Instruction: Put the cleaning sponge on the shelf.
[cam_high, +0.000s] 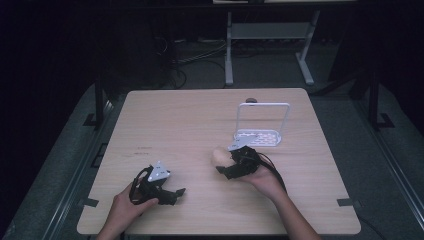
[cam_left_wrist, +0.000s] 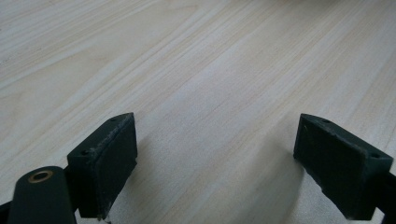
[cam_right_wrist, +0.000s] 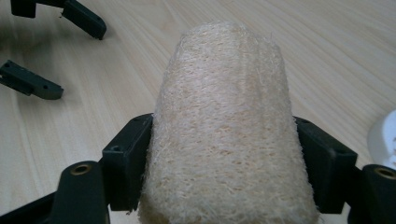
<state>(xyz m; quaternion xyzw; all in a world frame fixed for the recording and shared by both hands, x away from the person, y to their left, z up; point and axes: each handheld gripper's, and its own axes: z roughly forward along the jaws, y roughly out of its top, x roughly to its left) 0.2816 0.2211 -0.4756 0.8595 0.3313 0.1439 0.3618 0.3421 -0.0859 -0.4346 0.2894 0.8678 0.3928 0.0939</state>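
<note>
The right tool (cam_right_wrist: 224, 154) is clamped on a loofah sponge (cam_right_wrist: 224, 116): in the right gripper view its two black jaws press the sponge from either side, and the fibrous, pale beige body runs straight out ahead between them, its rounded end pointing away from the hand. So the sponge's long axis lies along the tool's own line of reach, not across it. In the high view the right tool (cam_high: 239, 165) holds the sponge (cam_high: 220, 156) just off the near left corner of the white wire rack (cam_high: 263, 122), with the sponge's free end turned away from the rack, toward the middle of the desk (cam_high: 190, 115). The rack sits behind and to the right of the sponge, close by but not touching it. Any move to the rack would, I judge, call for swinging the sponge round toward it, and the right hand is plainly the nearer one.

The left tool (cam_high: 167, 192) rests well to the left of the rack, near the front edge of the desk. Its jaws stand wide apart in the left gripper view (cam_left_wrist: 219, 163), with bare wood between them and nothing held.

By count: one sponge, one rack, two tools, two hands.
</note>
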